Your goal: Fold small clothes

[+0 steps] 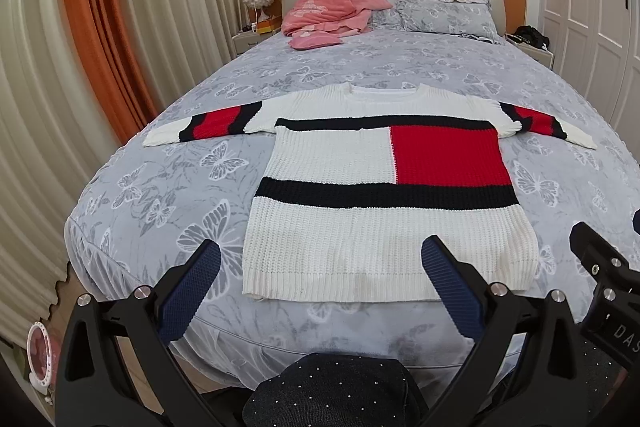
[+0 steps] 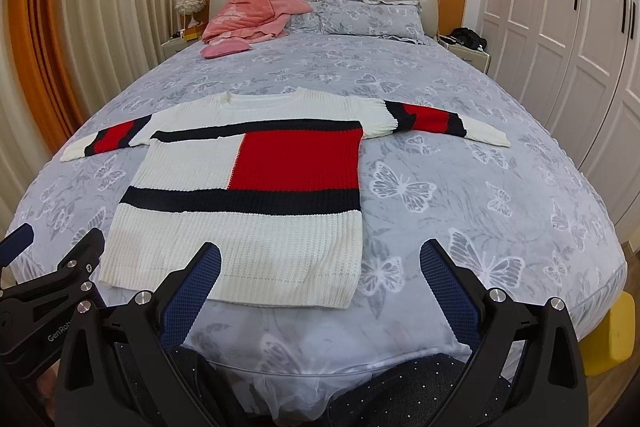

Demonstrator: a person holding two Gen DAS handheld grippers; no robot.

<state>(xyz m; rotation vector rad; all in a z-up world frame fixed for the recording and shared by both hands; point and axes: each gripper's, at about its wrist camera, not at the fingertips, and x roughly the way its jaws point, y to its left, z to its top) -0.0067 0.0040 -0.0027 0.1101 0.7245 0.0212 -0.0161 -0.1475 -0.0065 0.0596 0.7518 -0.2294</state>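
A white knit sweater point(image 1: 372, 163) with navy stripes and a red block lies flat on the bed, face up, both sleeves spread out sideways, hem nearest me. It also shows in the right wrist view point(image 2: 248, 183). My left gripper point(image 1: 320, 259) is open and empty, hovering just above the hem's left half. My right gripper point(image 2: 320, 259) is open and empty, over the hem's right corner. The right gripper's body shows at the right edge of the left wrist view point(image 1: 600, 267); the left gripper's body shows at the left edge of the right wrist view point(image 2: 52, 275).
The bed point(image 2: 460, 131) has a grey butterfly-print cover. A pink garment pile point(image 1: 332, 7) and pillows point(image 1: 448, 13) lie at the headboard. Curtains hang on the left, white wardrobes point(image 2: 560, 19) stand on the right, nightstands flank the bed. A yellow object point(image 2: 616, 335) sits by the bed's near right corner.
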